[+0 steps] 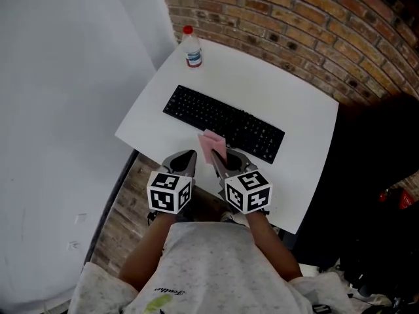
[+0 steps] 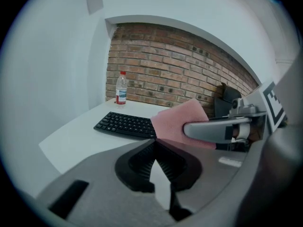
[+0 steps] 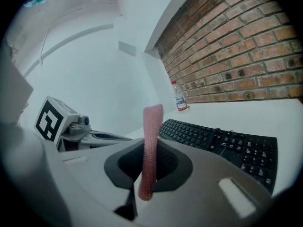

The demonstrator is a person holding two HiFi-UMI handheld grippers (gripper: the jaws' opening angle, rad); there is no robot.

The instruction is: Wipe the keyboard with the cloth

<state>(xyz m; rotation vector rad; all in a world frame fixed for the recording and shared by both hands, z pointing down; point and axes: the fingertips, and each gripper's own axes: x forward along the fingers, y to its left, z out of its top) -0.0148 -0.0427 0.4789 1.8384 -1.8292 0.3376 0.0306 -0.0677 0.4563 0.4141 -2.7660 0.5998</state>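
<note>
Pink cloth (image 3: 151, 126) clenched in my right tongs (image 1: 220, 161), left tongs (image 2: 155, 144) closed empty, wiping not yet begun, I must next lower it onto the keyboard (image 1: 222, 122).

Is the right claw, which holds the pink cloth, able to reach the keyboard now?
Probably yes. The right claw holds the pink cloth close in front of the keyboard, and nothing stands between them.

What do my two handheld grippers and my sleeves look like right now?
The left gripper and the right gripper both have smooth grey plastic bodies with black ribbed jaw pads. Each carries a white cube, left and right, printed with black square markers. No cables show. You wear a light grey speckled short-sleeved T-shirt.
</note>
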